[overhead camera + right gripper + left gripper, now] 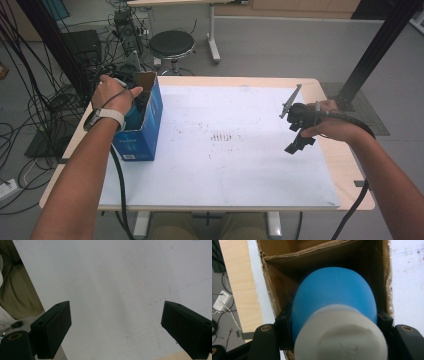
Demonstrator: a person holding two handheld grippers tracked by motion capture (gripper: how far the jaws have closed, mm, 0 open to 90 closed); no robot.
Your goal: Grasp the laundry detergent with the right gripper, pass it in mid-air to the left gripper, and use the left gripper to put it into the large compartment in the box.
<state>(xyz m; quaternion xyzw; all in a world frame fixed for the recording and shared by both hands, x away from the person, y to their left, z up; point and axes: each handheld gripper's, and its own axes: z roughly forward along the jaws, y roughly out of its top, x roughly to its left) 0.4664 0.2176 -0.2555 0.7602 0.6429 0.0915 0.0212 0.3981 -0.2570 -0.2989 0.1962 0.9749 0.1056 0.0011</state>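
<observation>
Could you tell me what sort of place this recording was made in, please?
Probably a lab or workshop set up for recording: a table under a white sheet, tangled cables on the grey floor, a round stool, and black frame posts.

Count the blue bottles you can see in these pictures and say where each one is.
1: the blue bottle sits gripped in the left claw, over the open cardboard box. Others may be hidden inside.

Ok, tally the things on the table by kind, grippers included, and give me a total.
Blue cardboard box, open at the top: 1
Blue plastic bottle with white cap, clamped in the left gripper: 1
Black two-jaw grippers, counting the empty right gripper: 2
White sheet covering the table: 1
Total: 5
</observation>
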